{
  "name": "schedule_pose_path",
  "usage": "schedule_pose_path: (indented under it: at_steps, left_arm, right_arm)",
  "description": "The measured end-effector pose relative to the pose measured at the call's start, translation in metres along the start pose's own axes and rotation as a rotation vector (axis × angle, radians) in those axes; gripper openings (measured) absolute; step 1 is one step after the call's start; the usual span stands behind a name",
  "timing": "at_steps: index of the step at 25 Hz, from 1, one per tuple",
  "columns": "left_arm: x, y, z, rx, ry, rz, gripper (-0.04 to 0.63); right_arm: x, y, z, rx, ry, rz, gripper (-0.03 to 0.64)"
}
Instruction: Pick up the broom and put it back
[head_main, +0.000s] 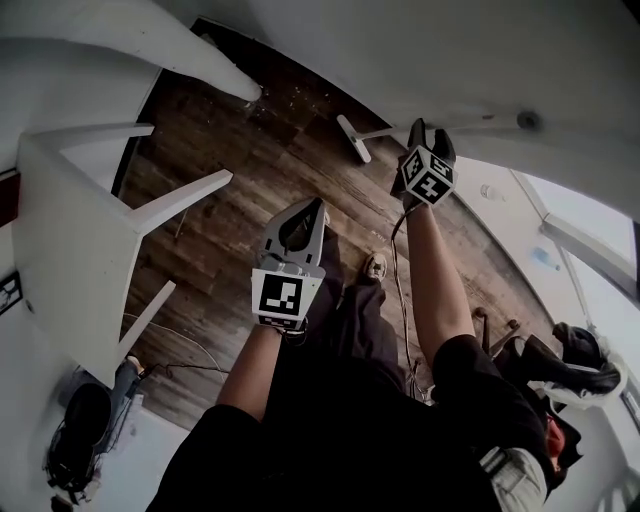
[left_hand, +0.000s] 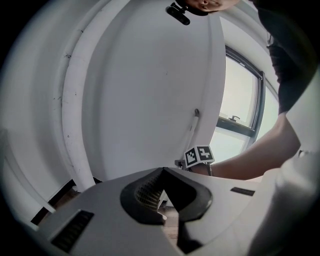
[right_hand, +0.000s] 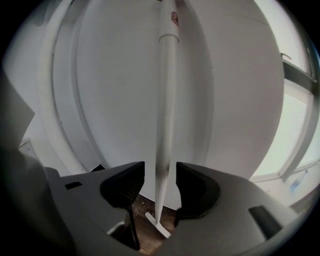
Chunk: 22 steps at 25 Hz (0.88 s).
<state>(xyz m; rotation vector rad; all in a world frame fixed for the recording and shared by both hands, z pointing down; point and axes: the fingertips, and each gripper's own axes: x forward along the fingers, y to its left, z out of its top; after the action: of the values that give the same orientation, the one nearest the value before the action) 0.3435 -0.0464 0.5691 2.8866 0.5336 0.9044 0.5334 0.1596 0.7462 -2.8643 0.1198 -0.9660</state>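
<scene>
The broom (right_hand: 166, 100) stands up against the white wall (right_hand: 110, 100). Its head (head_main: 352, 138) sits on the wood floor (head_main: 250, 170), right at the wall's foot. The R gripper (right_hand: 160, 172) is close to the wall too. Its 2 jaws are apart w/ the stick btw them and a small gap each side, so no squeeze yet. The L gripper (left_hand: 162, 170) hangs further back from the wall, jaws tip to tip, holding nothing.

I think the broom is light. The stick looks hard, stiff & smooth, maybe a bit slippy, so it could spin or slide in just 2 jaws. Best grab is near the middle of the stick, approx. where R is now, so the head end won't tip it.

The wall is tight behind the stick, so there's no room to push fwd. The white table legs (head_main: 185, 198) stand out from the wall on the L side and could catch a swing. The floor back from the wall is open.
</scene>
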Motion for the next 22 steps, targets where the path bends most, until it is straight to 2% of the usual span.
schedule_pose_path:
  at_steps: [2,3,4,10,15,22]
  left_arm:
    - [-0.002,0.001,0.0,-0.002,-0.006,0.005,0.0]
    - [-0.003,0.001,-0.001,-0.009,-0.012,0.006,0.0]
    - [-0.005,0.0,-0.001,-0.016,-0.016,0.01,0.0]
    - [-0.014,-0.01,-0.006,-0.019,-0.011,0.032,0.0]
    - [-0.02,-0.025,0.008,-0.02,-0.047,0.033,0.0]
    - [-0.044,-0.043,0.014,-0.007,-0.083,0.054,0.0]
  right_arm:
    - [0.005,-0.001,0.001,0.002,-0.014,-0.012,0.193]
    - [0.005,-0.002,0.001,0.002,-0.024,-0.015,0.123]
    - [0.004,-0.002,0.0,-0.004,-0.031,-0.009,0.103]
    - [-0.015,0.025,-0.009,-0.099,-0.035,0.113,0.1]
    - [-0.035,0.038,-0.017,-0.148,-0.032,0.176,0.098]
    - [-0.093,0.06,0.016,-0.308,-0.127,0.302,0.098]
